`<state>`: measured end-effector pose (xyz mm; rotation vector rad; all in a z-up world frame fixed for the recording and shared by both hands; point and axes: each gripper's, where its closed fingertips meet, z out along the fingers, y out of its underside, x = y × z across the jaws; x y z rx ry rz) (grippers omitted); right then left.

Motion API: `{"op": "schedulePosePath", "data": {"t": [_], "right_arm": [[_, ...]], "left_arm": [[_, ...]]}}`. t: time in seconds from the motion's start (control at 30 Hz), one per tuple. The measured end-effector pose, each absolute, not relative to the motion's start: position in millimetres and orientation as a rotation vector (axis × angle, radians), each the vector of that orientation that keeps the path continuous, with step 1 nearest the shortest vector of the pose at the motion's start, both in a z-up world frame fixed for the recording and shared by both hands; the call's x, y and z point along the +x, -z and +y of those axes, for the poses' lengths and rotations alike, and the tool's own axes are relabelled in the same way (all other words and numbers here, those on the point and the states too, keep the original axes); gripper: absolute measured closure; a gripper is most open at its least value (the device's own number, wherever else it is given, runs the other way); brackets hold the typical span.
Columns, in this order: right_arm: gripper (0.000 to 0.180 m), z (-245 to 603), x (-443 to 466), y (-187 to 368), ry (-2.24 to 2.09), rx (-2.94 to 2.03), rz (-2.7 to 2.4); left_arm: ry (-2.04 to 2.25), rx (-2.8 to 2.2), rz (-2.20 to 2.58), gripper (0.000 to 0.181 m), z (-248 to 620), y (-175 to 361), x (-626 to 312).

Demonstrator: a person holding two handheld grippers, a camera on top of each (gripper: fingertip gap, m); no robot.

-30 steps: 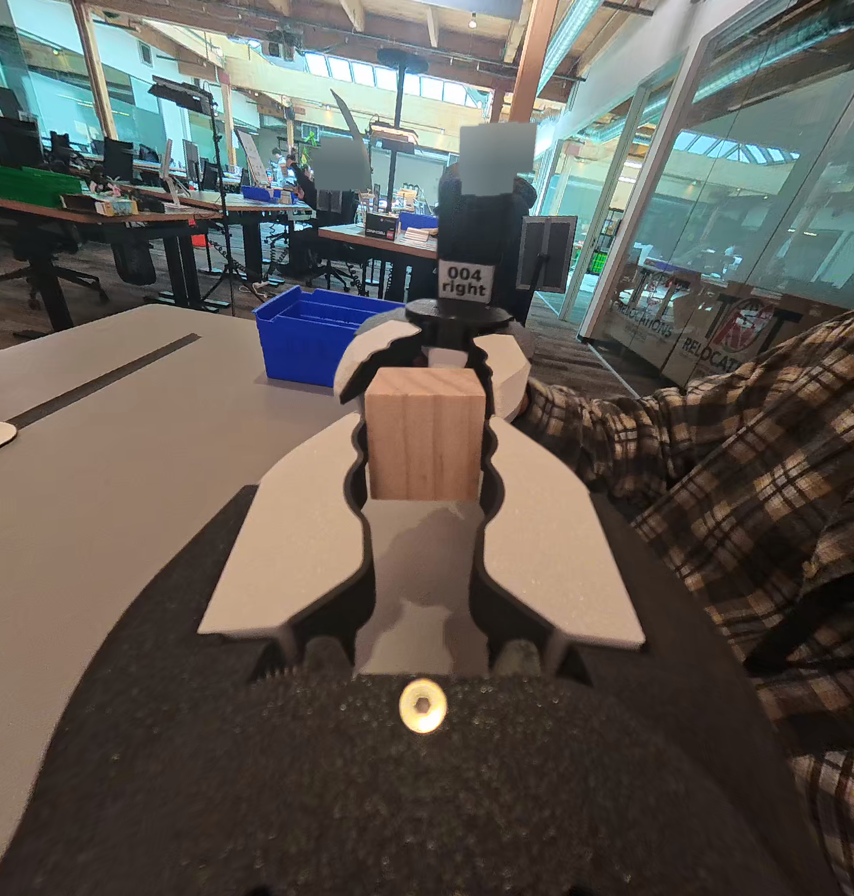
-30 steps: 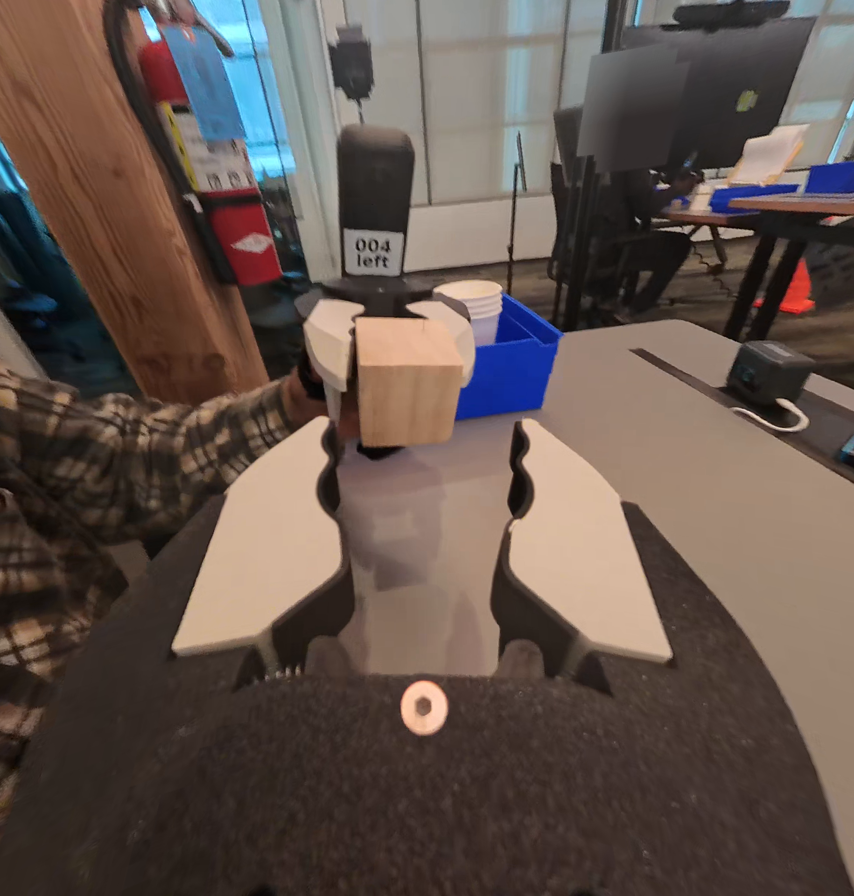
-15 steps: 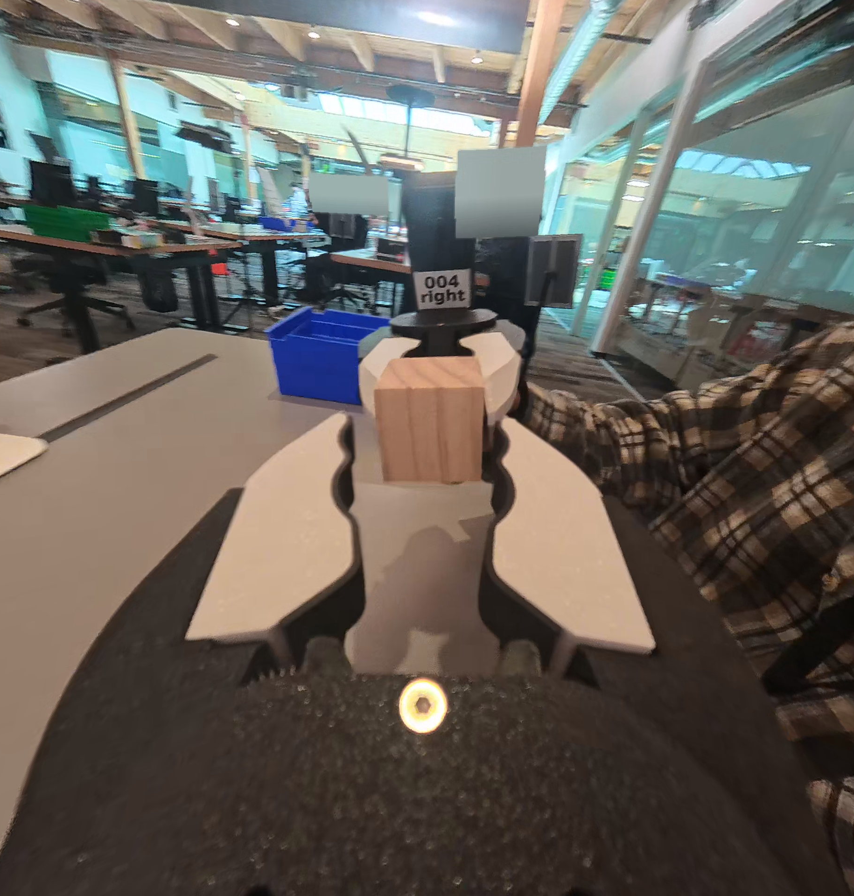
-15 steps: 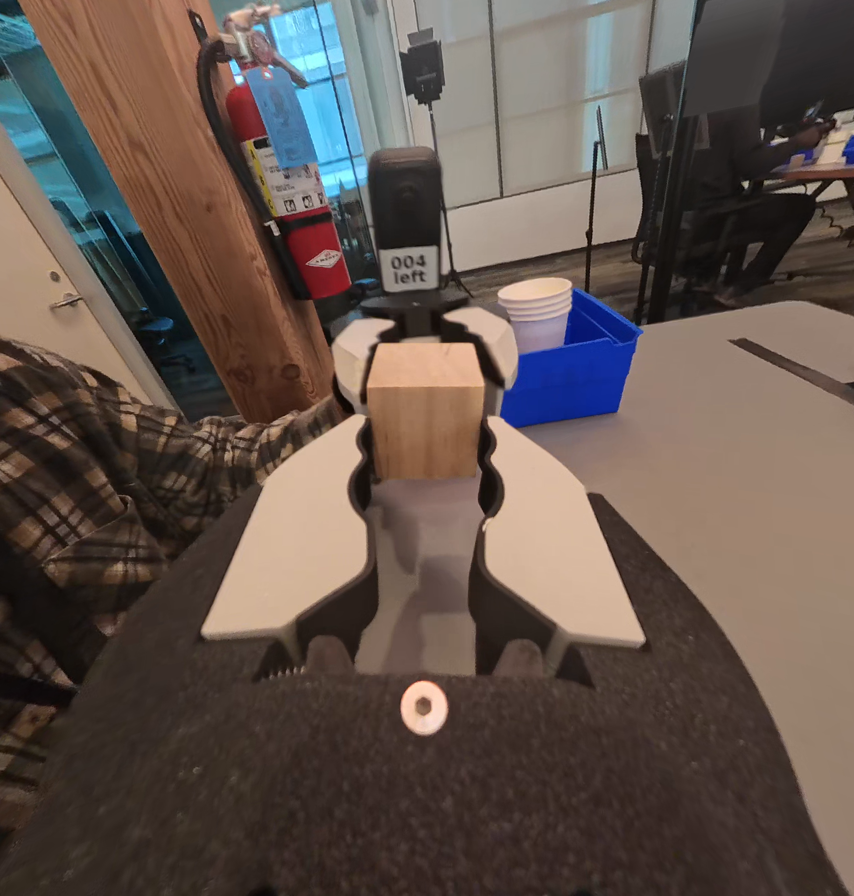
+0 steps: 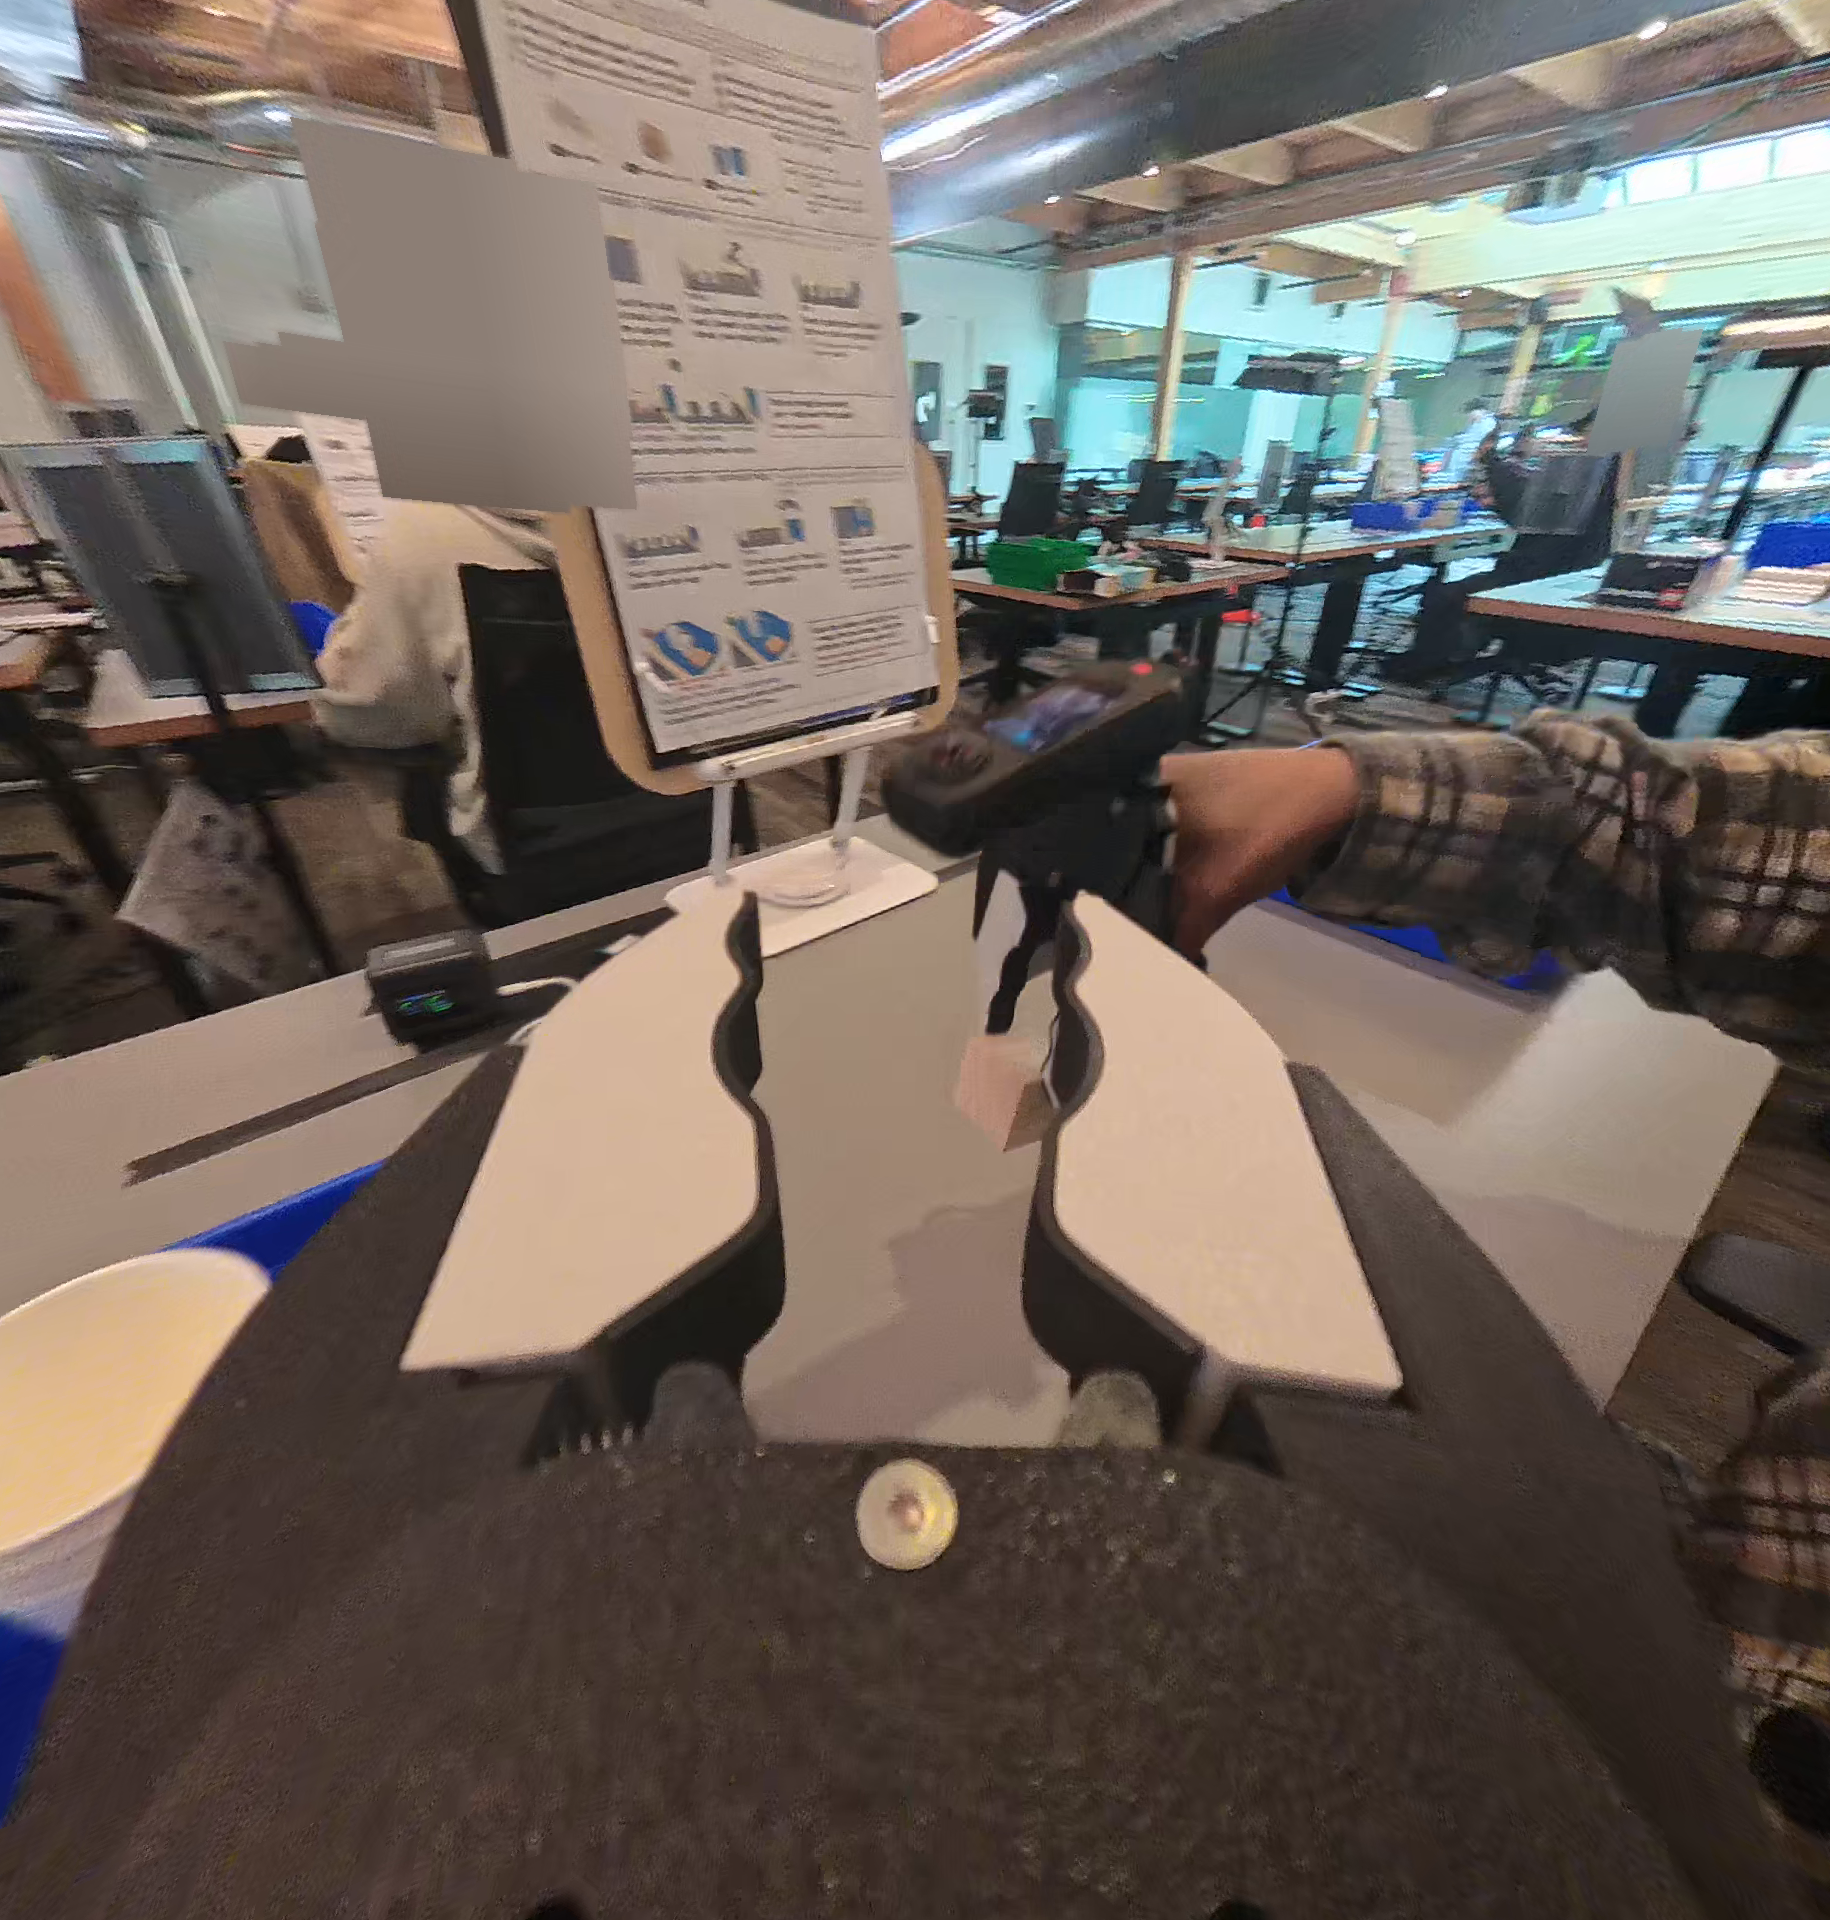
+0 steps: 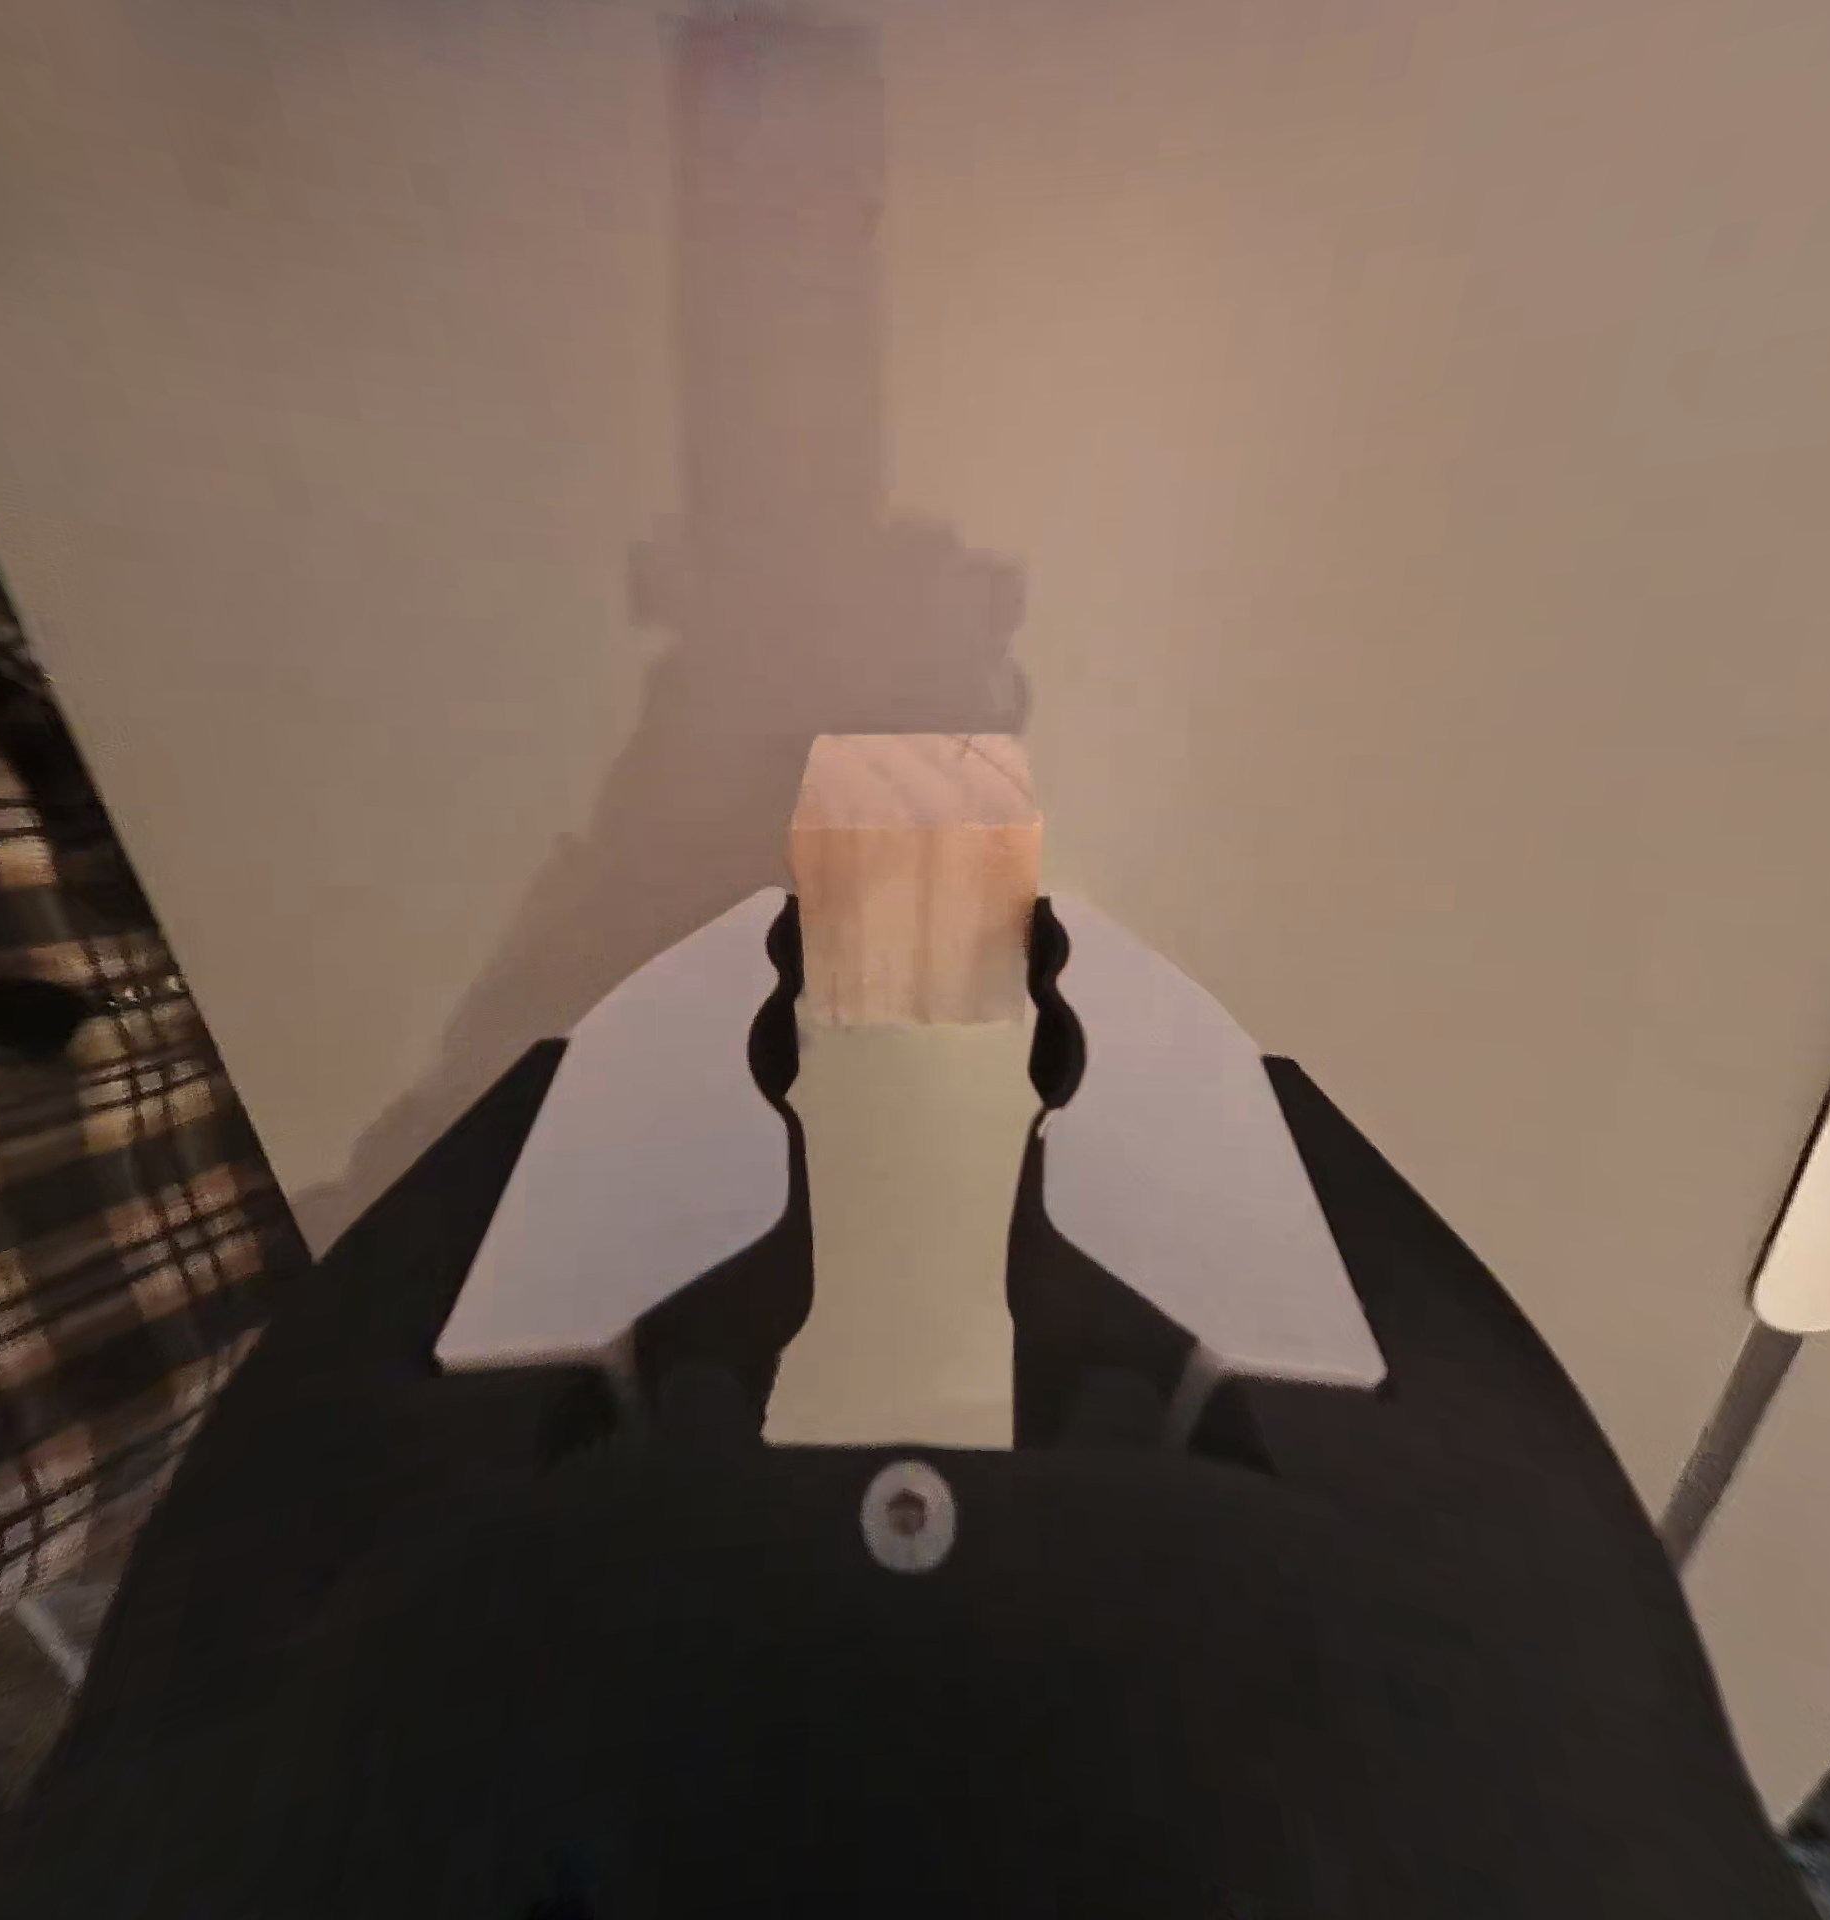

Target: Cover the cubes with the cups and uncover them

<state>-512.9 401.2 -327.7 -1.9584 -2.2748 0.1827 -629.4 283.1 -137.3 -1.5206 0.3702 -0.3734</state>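
The wooden cube is held clamped between the right gripper fingers just above the desk, apparently for set-down, while the empty left gripper is spread, a cup judged next.

Grey table, a few bits sitting on it

Straight ahead of the left gripper is the white base of a document stand. Ahead and to its left there's a small black box with a white cable, next to a dark strip in the tabletop. A blue bin sits close on the left. Can't tell if the wooden cube by the right fingertip touches the table.
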Motion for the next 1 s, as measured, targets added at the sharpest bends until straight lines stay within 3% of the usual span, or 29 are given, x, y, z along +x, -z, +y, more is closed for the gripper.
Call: {"op": "schedulePosePath", "data": {"t": [0.43, 0.63, 0.7, 0.87, 1.0], "right_arm": [[0.138, 393.5, -589.8, 401.8, -0.042, -2.045, -2.434], [0.138, 392.1, -599.5, 407.6, -0.072, -2.029, -2.412], [0.112, 390.4, -602.5, 405.2, -0.121, -2.048, -2.391], [0.081, 386.4, -601.7, 371.0, -0.273, -1.964, -2.308], [0.078, 374.6, -567.6, 327.1, -0.462, -1.858, -2.163]], "left_arm": [[0.33, -1.505, 0.377, 0.13, 262.8, 130.5, -654.3], [0.342, -1.493, 0.377, 0.129, 262.6, 129.6, -657.2], [0.336, -1.503, 0.382, 0.128, 264.3, 131.4, -656.3], [0.312, -1.512, 0.389, 0.126, 264.0, 132.6, -656.9], [0.257, -1.529, 0.404, 0.126, 263.2, 135.8, -665.4]]}}
